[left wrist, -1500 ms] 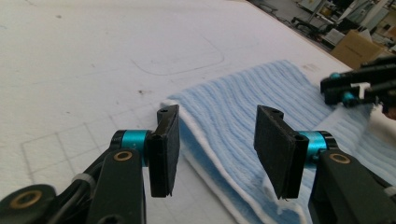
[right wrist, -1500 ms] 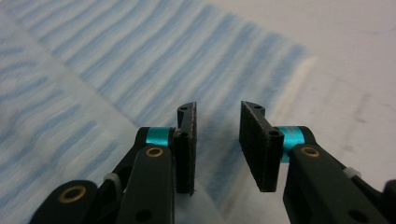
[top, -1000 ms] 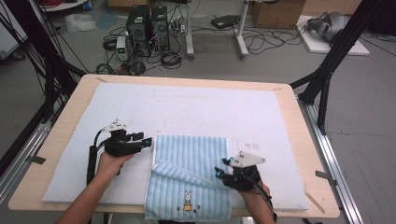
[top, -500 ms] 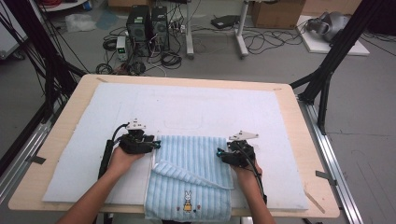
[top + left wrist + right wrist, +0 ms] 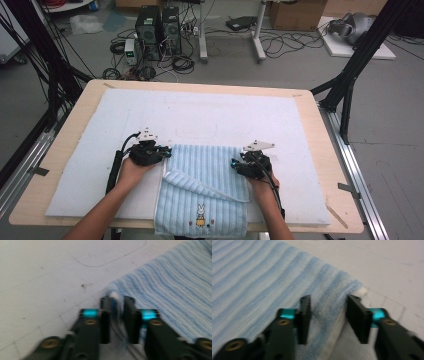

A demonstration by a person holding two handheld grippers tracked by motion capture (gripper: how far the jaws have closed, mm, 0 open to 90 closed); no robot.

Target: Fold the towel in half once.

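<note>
A light blue striped towel (image 5: 205, 170) with a small rabbit motif (image 5: 201, 219) lies on the white mat (image 5: 210, 115), and a fold runs slantwise across its middle. My left gripper (image 5: 169, 151) is at the towel's far left corner. In the left gripper view the jaws (image 5: 117, 301) have just closed and pinch that corner of the towel (image 5: 175, 285). My right gripper (image 5: 235, 164) is at the far right corner. In the right gripper view its jaws (image 5: 328, 300) have been closing and straddle the towel's edge (image 5: 262, 277), still standing well apart.
The mat covers most of a wooden table (image 5: 330, 150). The towel's near end hangs over the table's front edge. Beyond the far edge, computer towers (image 5: 157, 25), cables and black frame legs (image 5: 350, 75) stand on the floor.
Both hands have moved in to the towel's far corners, the left one rightward, the right one away from the person. The left jaws have shut on the corner and the right jaws have narrowed.
</note>
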